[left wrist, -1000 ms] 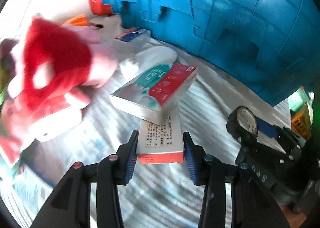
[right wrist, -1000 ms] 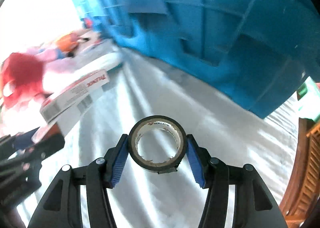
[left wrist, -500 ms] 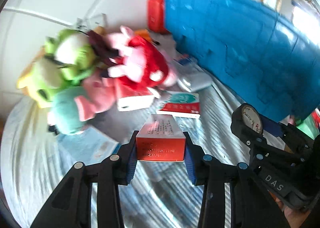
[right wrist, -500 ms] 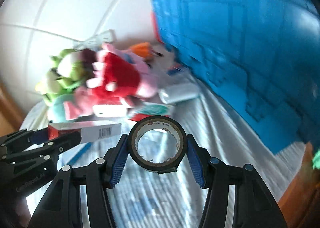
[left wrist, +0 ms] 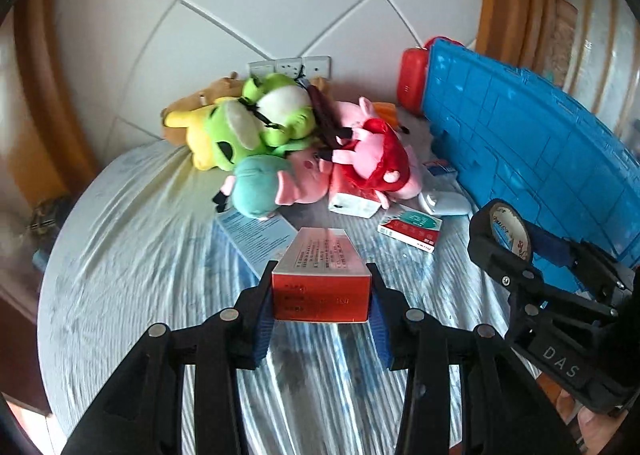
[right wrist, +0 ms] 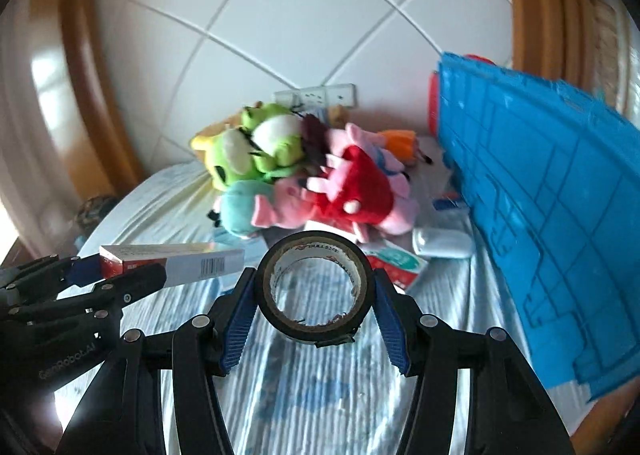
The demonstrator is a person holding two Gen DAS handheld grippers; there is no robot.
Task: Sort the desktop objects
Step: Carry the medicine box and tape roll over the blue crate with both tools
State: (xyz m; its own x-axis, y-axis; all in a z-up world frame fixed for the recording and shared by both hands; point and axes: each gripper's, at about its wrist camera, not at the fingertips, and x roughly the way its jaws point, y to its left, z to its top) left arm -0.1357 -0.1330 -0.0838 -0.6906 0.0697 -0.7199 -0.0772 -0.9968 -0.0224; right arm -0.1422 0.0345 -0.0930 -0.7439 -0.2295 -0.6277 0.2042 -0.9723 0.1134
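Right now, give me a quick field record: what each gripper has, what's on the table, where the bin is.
left gripper: shut on red box, held above the cloth
right gripper: shut on tape roll, held above the cloth
surface: table under a pale striped cloth
pile at back: plush toys, heaped against the tiled wall
loose items: red and teal box, blue leaflet, white packet
bin: blue crate, standing on the table's right side
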